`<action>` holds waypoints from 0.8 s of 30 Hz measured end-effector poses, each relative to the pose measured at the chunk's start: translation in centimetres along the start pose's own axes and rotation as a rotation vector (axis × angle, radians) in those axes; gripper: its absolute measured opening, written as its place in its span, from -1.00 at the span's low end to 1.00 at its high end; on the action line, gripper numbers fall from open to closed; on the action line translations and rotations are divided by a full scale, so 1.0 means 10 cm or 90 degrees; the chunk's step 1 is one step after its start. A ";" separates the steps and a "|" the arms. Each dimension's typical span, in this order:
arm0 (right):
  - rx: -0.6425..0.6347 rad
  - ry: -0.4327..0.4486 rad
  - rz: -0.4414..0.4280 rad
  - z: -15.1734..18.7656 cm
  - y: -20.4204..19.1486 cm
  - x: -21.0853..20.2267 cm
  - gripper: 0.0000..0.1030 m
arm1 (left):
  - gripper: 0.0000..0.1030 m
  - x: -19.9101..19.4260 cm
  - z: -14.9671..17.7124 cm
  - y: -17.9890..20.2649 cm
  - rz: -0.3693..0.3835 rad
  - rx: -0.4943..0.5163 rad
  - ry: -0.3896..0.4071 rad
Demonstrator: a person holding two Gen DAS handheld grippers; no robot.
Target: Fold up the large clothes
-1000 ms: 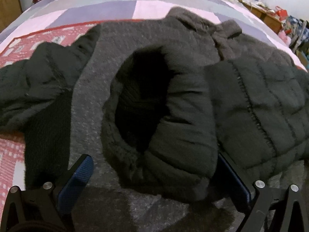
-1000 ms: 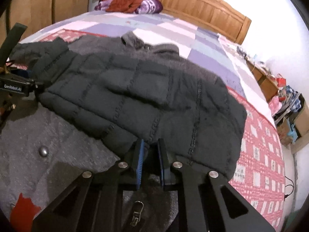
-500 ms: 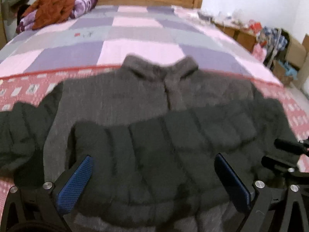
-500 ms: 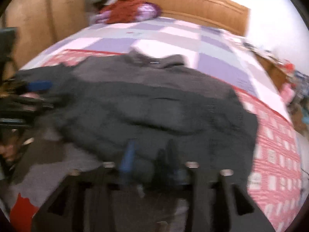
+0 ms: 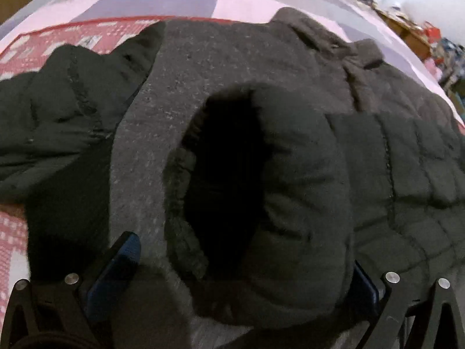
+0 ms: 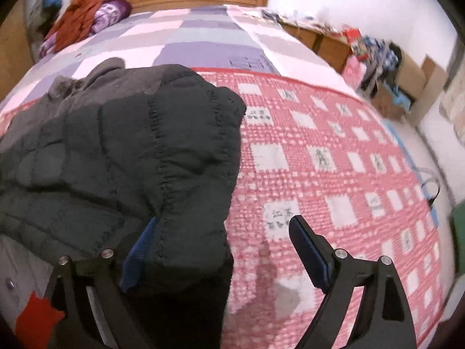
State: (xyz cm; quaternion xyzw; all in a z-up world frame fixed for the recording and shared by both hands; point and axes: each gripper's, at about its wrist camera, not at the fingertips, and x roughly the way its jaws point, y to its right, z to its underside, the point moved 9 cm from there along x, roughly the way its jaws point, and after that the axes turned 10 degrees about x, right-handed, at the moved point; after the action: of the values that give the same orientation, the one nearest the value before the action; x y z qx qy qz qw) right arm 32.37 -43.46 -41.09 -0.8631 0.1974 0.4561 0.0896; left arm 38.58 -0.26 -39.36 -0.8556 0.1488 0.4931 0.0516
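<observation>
- Dark quilted jacket (image 5: 290, 151) lies spread on the bed, grey fleece lining (image 5: 139, 145) up, collar (image 5: 319, 35) toward the headboard end; one panel is folded in over the middle, with a sleeve cuff (image 5: 232, 174) gaping open on top.
- Left tongs (image 5: 241, 273): jaws stand wide with the cuff roll between them. Whether the pads press on it I cannot tell.
- Right tongs (image 6: 229, 250): jaws have just been opening and now stand wide. The folded jacket edge (image 6: 186, 203) drapes against the left pad only, the other pad is clear over the quilt; nothing gripped.
- Risk: the puffy fill looks springy, so the released fold may creep back open toward the bed's side edge.
- Risk: the bulky cuff may unroll or slip if pinched on the outer layer only, dragging the panel askew.
- Risk: the other sleeve (image 5: 58, 110) lies loose toward the far side edge and could be trapped under a later fold.
- Red-and-white quilt (image 6: 334, 160): white squares carry small printed characters, too blurred to read. No brand legible on the jacket.
</observation>
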 end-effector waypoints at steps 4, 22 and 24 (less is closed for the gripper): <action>-0.014 0.020 0.004 0.02 -0.14 -0.21 0.77 | 1.00 -0.23 0.00 -0.02 0.004 0.007 0.030; -0.119 0.068 -0.152 0.10 -2.56 -0.40 0.77 | 1.00 -0.91 0.29 -1.07 -0.083 -0.103 0.088; -0.141 0.027 -0.126 0.28 -2.72 -0.14 0.80 | 1.00 -1.00 0.35 -1.29 -0.101 -0.119 0.091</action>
State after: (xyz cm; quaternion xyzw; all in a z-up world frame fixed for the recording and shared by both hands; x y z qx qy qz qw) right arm 41.04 -17.52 -42.21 -0.8926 0.0616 0.4454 0.0341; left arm 34.94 14.81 -33.32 -0.8987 0.0374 0.4371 0.0000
